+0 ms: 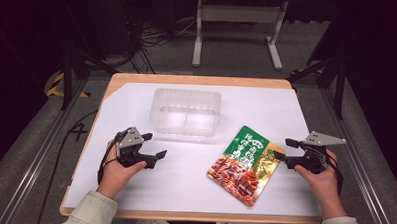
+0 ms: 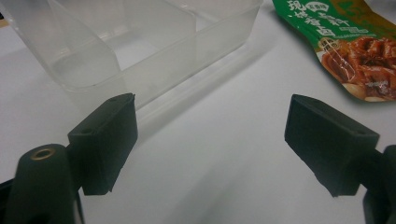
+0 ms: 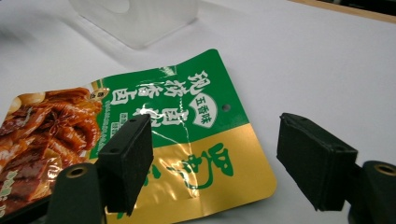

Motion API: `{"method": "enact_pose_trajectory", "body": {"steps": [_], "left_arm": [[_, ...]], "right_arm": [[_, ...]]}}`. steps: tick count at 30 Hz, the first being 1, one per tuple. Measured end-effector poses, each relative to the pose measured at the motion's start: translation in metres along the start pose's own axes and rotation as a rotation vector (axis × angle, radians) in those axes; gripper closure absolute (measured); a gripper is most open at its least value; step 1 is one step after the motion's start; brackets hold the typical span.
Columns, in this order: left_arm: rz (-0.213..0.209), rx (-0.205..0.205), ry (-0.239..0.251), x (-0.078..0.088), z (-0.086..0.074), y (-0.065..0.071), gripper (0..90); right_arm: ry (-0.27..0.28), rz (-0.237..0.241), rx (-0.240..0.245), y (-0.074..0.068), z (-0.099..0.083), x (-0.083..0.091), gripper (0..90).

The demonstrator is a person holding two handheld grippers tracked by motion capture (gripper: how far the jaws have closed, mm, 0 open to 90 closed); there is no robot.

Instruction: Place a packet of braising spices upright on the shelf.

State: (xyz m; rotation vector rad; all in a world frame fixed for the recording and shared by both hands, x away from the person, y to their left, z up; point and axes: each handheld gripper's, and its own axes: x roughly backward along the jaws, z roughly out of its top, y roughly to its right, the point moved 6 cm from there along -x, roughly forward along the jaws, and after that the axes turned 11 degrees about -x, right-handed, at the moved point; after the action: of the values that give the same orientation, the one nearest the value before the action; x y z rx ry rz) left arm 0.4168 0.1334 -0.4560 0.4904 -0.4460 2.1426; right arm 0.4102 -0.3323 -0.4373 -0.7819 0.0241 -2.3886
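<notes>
The food pouch lies flat on the counter, just beside the right gripper, whose spread fingers hide part of its gold corner. The left gripper has its fingers spread too, holding nothing, near the clear plastic box. The pouch is cut off at the picture edges in both gripper views.

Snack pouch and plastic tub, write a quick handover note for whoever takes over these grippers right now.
Left gripper: open, holding nothing, just in front of the clear tub.
Right gripper: open, at the edge of the snack pouch, jaws not closed on it.
The pouch lies flat on the white table cover, right of the tub.
Done: nothing gripped yet.
Left: probably grip the pouch and put it in the tub.
</notes>
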Motion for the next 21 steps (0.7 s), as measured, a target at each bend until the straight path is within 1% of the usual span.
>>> {"method": "enact_pose_trajectory", "body": {"steps": [3,4,5,6,7,8,10,11,12,15,17,19,20,21], "left_arm": [[-0.003,0.003,-0.002,0.000,0.000,0.000,17.9],[-0.007,0.005,-0.001,0.000,-0.001,0.000,17.9],[-0.009,0.007,0.002,0.000,-0.001,0.000,17.6],[-0.010,0.010,0.016,0.000,0.000,-0.001,17.4],[-0.010,0.010,0.016,0.000,0.000,-0.001,16.8],[-0.010,0.008,0.019,-0.001,-0.001,-0.002,16.4],[-0.006,0.003,0.017,-0.001,-0.001,-0.002,15.9],[-0.006,0.005,0.012,-0.001,-0.002,-0.001,15.9],[-0.009,0.001,0.009,-0.001,-0.003,-0.002,15.9],[-0.010,0.004,0.010,-0.001,-0.003,-0.001,15.9],[-0.010,0.007,0.011,-0.001,-0.003,-0.001,15.9],[-0.023,0.014,0.011,-0.001,-0.004,0.000,15.7],[-0.023,0.014,0.011,-0.001,-0.004,0.000,15.6],[-0.026,0.013,0.011,-0.001,-0.004,0.001,15.6]], "right_arm": [[0.003,-0.004,-0.002,0.003,0.002,-0.001,24.5],[0.002,-0.002,-0.011,0.004,0.003,-0.002,23.6],[0.010,-0.005,-0.038,0.010,0.004,-0.004,20.0],[0.007,-0.003,-0.048,0.012,0.004,-0.006,17.8],[0.007,-0.003,-0.048,0.012,0.004,-0.006,17.8],[-0.001,0.001,-0.059,0.015,0.003,-0.009,15.0],[-0.017,-0.005,-0.057,0.019,0.001,-0.012,14.6],[-0.017,-0.005,-0.057,0.019,0.001,-0.012,13.9],[-0.033,-0.010,-0.062,0.023,-0.002,-0.017,13.7],[-0.057,-0.019,-0.087,0.029,-0.007,-0.024,13.1],[-0.071,-0.012,-0.101,0.033,-0.010,-0.027,12.9],[-0.084,-0.005,-0.116,0.035,-0.013,-0.029,12.9],[-0.084,-0.005,-0.116,0.035,-0.013,-0.029,12.9],[-0.092,0.007,-0.124,0.035,-0.014,-0.030,13.1]]}}
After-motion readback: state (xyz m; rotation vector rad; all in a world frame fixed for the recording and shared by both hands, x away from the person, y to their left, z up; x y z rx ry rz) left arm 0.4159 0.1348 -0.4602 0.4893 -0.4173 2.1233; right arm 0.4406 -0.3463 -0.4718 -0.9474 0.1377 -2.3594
